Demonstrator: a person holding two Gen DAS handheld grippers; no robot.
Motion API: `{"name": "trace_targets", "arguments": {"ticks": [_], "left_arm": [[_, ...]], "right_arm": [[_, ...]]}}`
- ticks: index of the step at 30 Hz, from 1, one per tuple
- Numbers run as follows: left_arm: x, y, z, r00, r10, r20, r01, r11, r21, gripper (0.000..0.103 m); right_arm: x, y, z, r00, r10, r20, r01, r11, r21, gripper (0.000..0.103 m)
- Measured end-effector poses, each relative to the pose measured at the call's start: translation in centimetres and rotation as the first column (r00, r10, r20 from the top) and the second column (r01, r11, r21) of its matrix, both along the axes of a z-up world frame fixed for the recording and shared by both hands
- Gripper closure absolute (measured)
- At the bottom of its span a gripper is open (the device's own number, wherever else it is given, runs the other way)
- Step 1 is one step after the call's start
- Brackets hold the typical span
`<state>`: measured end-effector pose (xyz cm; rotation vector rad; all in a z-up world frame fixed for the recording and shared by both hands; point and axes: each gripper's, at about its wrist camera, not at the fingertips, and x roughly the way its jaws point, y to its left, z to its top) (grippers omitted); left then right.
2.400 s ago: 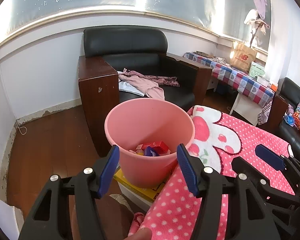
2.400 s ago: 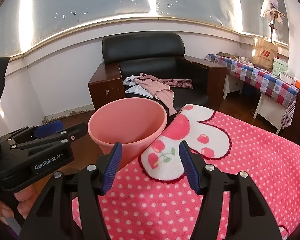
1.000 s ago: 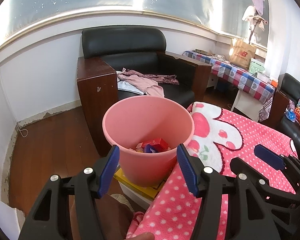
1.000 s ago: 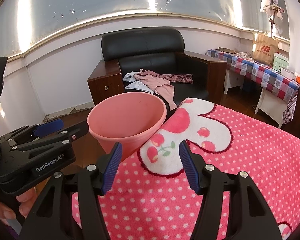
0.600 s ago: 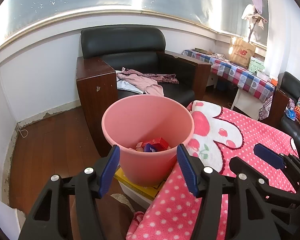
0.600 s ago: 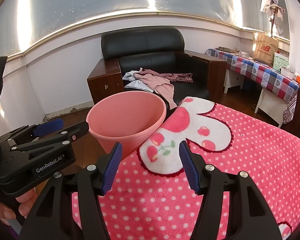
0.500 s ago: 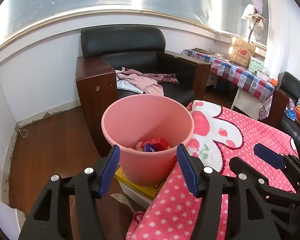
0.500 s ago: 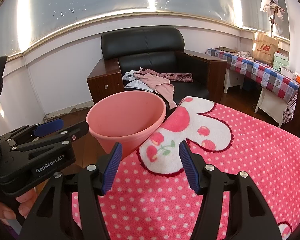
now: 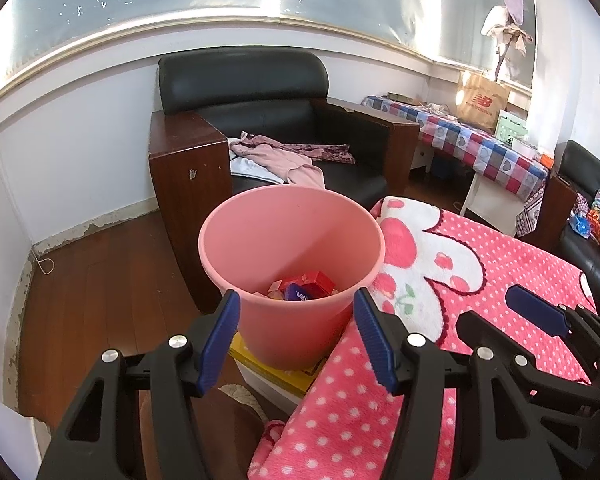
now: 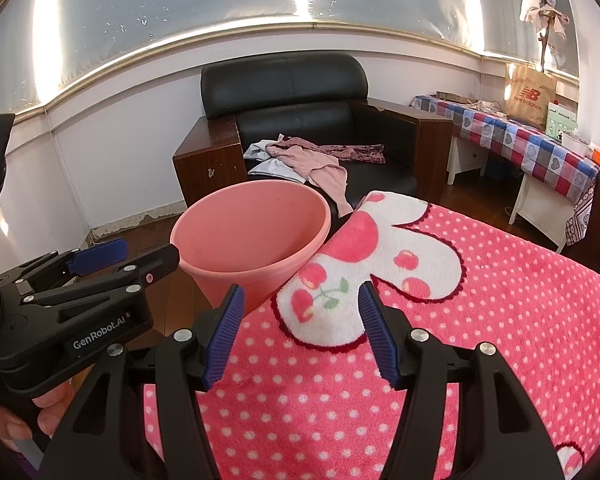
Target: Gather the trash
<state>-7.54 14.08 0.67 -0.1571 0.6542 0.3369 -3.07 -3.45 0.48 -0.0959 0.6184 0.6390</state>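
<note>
Trash [image 9: 305, 286] sits at bottom of pink bin [image 9: 236, 236], bin butted against blanket [image 9: 500, 264] edge, probably so items drop straight in; left gripper [image 9: 296, 334] hovers before bin, jaws spread, empty; right gripper [image 10: 300, 330] over blanket, jaws spread, holding nothing; no loose trash visible on blanket.

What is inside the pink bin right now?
The pink bin holds a red box, a blue packet and pale scraps at the bottom. Its near wall hides the rest; the right wrist view shows only bare inner wall.
</note>
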Motion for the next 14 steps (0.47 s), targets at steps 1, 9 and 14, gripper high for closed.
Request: {"name": "trace_targets", "arguments": {"ticks": [1, 9, 14], "left_arm": [[-0.02, -0.2, -0.05, 1.0, 0.0, -0.001, 0.0, 1.0, 0.001, 0.044], [0.18, -0.22, -0.26, 1.0, -0.002, -0.015, 0.001, 1.0, -0.013, 0.044], [0.54, -0.21, -0.29, 1.0, -0.005, -0.028, 0.004, 1.0, -0.023, 0.044]], "right_arm": [[-0.01, 0.0, -0.01, 1.0, 0.0, 0.0, 0.0, 1.0, 0.0, 0.043], [0.06, -0.13, -0.09, 1.0, -0.001, -0.002, 0.001, 1.0, 0.0, 0.043], [0.24, -0.54, -0.46, 1.0, -0.008, -0.01, 0.008, 1.0, 0.001, 0.043]]}}
